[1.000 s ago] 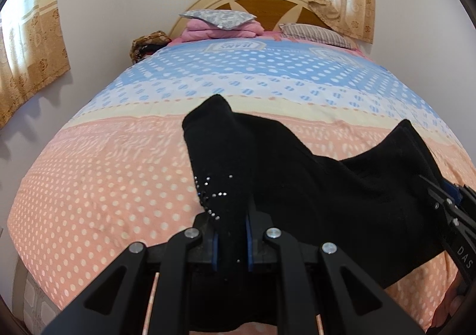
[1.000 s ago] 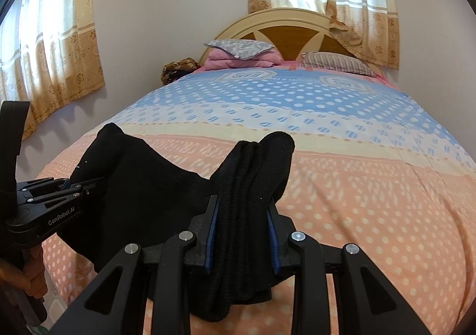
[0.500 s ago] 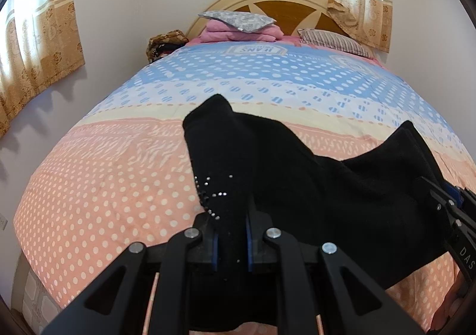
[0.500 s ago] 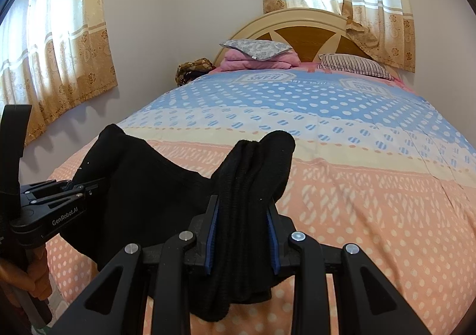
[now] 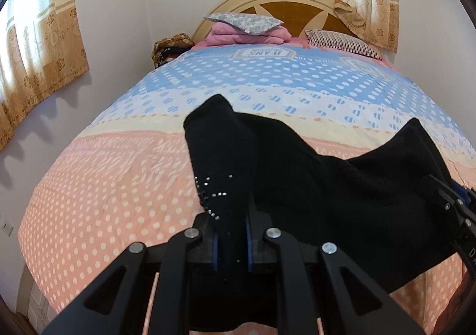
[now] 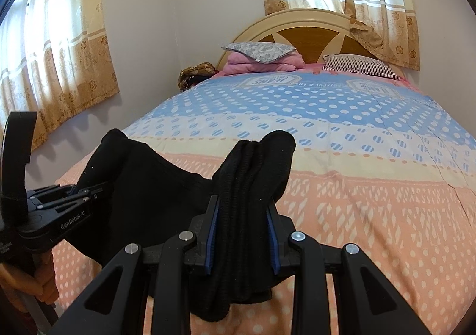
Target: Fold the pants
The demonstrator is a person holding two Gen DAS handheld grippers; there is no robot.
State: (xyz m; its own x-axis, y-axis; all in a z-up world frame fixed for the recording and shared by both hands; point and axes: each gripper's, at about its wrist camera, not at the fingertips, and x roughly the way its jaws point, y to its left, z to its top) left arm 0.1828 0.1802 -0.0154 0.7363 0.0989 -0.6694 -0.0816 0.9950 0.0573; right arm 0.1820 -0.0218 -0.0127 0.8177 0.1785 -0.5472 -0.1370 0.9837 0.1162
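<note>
Black pants (image 5: 312, 186) with small rhinestones hang stretched between my two grippers above the near end of the bed. My left gripper (image 5: 231, 233) is shut on one bunched end of the pants. My right gripper (image 6: 242, 233) is shut on the other bunched, ribbed end (image 6: 253, 180). The right gripper also shows at the right edge of the left wrist view (image 5: 455, 210). The left gripper shows at the left edge of the right wrist view (image 6: 59, 201). The cloth sags between them.
The bed (image 5: 119, 186) has a pink, cream and blue dotted cover. Pillows and folded pink bedding (image 5: 247, 28) lie by the headboard (image 6: 309, 28). A brown bag (image 5: 172, 46) sits at the far left corner. Curtained windows and walls surround the bed.
Both grippers have moved forward and slightly left over the bed with the pants. Their grip is unchanged.
</note>
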